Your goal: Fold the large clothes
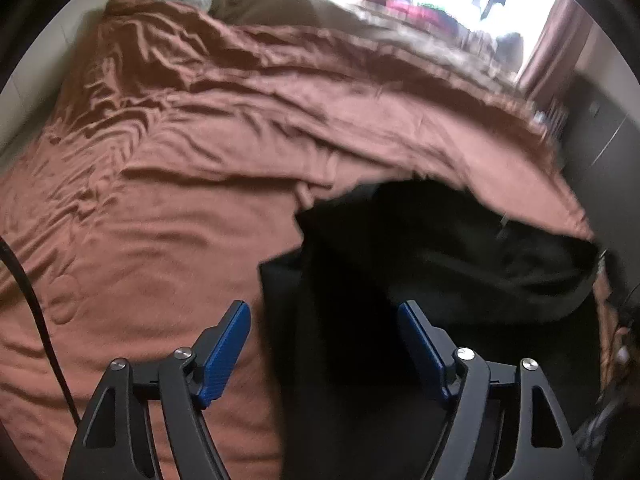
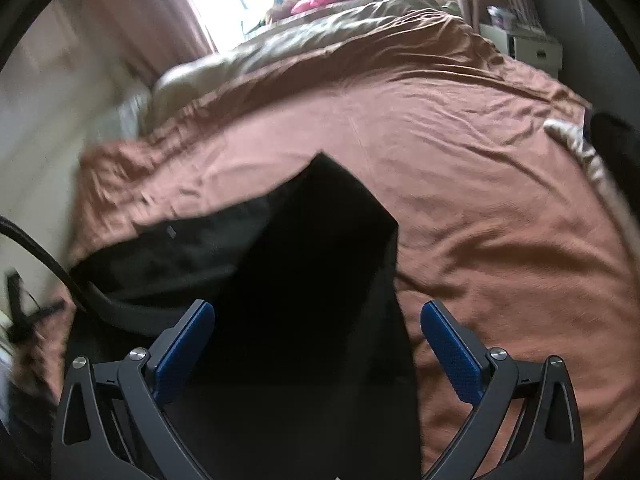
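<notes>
Garment: black clothing point(image 1: 420, 280) point(image 2: 312, 280) lying on rust-brown bedsheet point(image 1: 168, 208) point(image 2: 480, 184)
Left gripper point(image 1: 324, 316): fingers spread, released, above garment's edge
Right gripper point(image 2: 318, 316): fingers spread, released, over garment

Left view: from my left tool point(image 1: 322, 320), looking down, close to the bed point(image 1: 168, 200).
Right view: from my right tool point(image 2: 318, 322), same.
Both see: the black cloth point(image 1: 420, 248).

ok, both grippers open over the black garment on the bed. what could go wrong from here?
1. The black garment is bunched on its left side, so a fold now may trap wrinkles.
2. A closing left gripper or right gripper might pinch the rumpled brown bedsheet too.
3. The cable lies across the garment and could snag.
</notes>
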